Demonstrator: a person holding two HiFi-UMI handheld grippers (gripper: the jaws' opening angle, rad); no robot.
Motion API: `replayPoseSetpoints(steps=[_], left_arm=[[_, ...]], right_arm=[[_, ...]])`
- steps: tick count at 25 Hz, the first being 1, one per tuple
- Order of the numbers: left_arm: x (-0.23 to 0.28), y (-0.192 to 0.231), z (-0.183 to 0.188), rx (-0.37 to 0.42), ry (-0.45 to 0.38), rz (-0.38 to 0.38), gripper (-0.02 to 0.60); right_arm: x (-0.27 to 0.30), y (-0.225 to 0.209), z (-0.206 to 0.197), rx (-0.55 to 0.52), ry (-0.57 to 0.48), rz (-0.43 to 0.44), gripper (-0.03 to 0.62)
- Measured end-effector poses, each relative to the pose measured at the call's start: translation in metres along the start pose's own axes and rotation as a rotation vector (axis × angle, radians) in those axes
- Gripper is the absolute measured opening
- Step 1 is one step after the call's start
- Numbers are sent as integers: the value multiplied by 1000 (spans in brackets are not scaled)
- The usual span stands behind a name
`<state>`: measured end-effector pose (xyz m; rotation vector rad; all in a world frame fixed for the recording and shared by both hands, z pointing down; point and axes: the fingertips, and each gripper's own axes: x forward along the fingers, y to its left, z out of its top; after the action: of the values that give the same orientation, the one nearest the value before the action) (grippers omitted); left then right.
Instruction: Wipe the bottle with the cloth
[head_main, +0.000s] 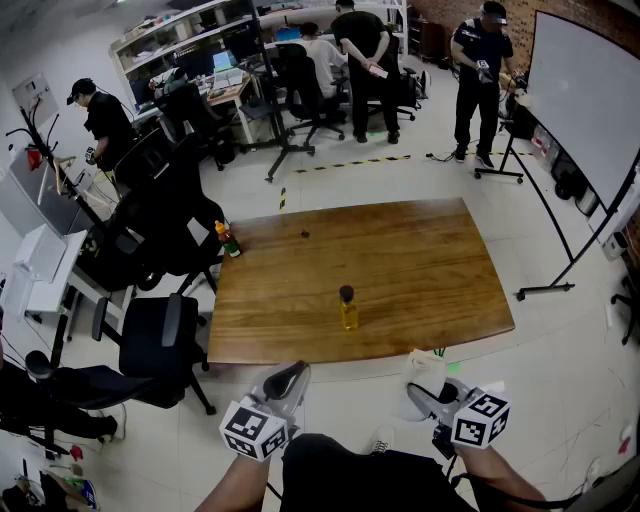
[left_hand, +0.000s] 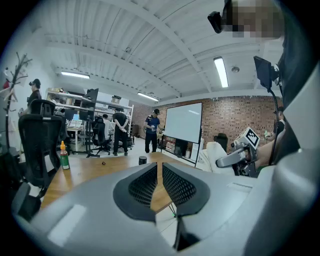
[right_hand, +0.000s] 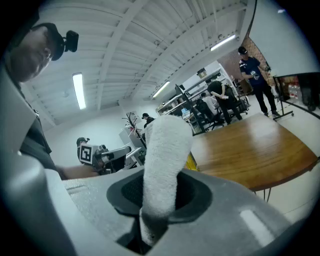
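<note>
Both grippers hover short of the table's (head_main: 430, 260) near edge. The left gripper's (head_main: 288, 380) jaws are almost together, empty; the right gripper's (head_main: 424, 398) jaws clamp the cloth (right_hand: 162, 160). The bottle (head_main: 348, 310) stands upright near that edge.

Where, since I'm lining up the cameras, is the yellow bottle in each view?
Head view: bottle stands centre, near the front edge of the table.
Left gripper view: only its dark cap shows, just left of centre.
Right gripper view: bottle is a yellow sliver right of the cloth.
Shared landmark: the wooden table.
</note>
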<state>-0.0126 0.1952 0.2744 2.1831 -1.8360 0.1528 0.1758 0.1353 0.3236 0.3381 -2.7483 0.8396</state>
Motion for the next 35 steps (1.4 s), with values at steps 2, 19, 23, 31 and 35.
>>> replayPoseSetpoints(steps=[2, 19, 23, 31, 35], left_arm=[[22, 0, 4, 38, 5, -6, 62], [170, 71, 2, 290, 152, -426, 169], [193, 81, -12, 329, 179, -601, 200], [224, 56, -28, 379, 154, -830, 241], [228, 46, -24, 336, 115, -840, 213]], right_arm=[[6, -20, 1, 9, 21, -1, 75], [94, -63, 9, -36, 1, -218, 75], [136, -60, 6, -183, 25, -332, 75], [186, -87, 0, -338, 54, -600, 75], [203, -86, 5, -317, 9, -627, 75]])
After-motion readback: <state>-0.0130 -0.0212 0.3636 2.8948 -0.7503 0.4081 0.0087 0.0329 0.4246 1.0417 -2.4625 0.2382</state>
